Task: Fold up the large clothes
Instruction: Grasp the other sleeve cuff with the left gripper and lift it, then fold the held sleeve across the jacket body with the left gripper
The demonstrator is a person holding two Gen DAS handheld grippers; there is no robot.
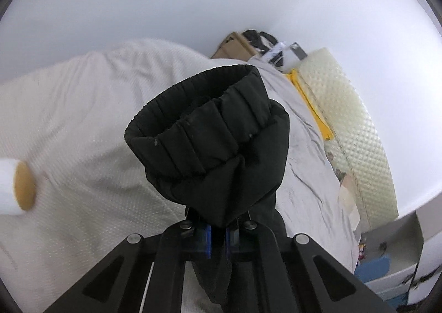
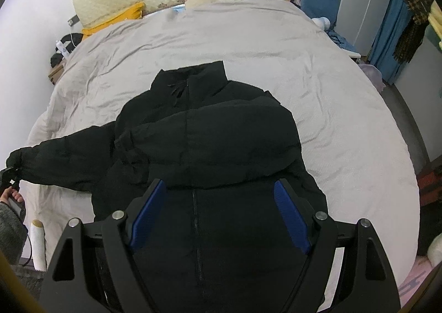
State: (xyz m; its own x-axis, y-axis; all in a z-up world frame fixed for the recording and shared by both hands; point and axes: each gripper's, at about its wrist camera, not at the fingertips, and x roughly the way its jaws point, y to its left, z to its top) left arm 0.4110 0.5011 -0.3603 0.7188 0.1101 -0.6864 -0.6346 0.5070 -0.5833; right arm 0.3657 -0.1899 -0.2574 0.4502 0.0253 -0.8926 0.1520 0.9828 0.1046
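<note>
Over the jacket (image 2: pixel 210 147), right fingers (image 2: pixel 290 213) gape; left fingers (image 1: pixel 205 238) pinch its cuff (image 1: pixel 204 125).

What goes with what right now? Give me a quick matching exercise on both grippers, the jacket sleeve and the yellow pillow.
Things:
1. left gripper
2. right gripper
3. jacket sleeve
4. yellow pillow

States or places:
a. fingers spread wide above the jacket front
b. by the headboard at the far end of the bed
c. clamped on the black cuff
d. stretched out sideways off the jacket body

Pairs: 1-c, 2-a, 3-d, 4-b
</note>
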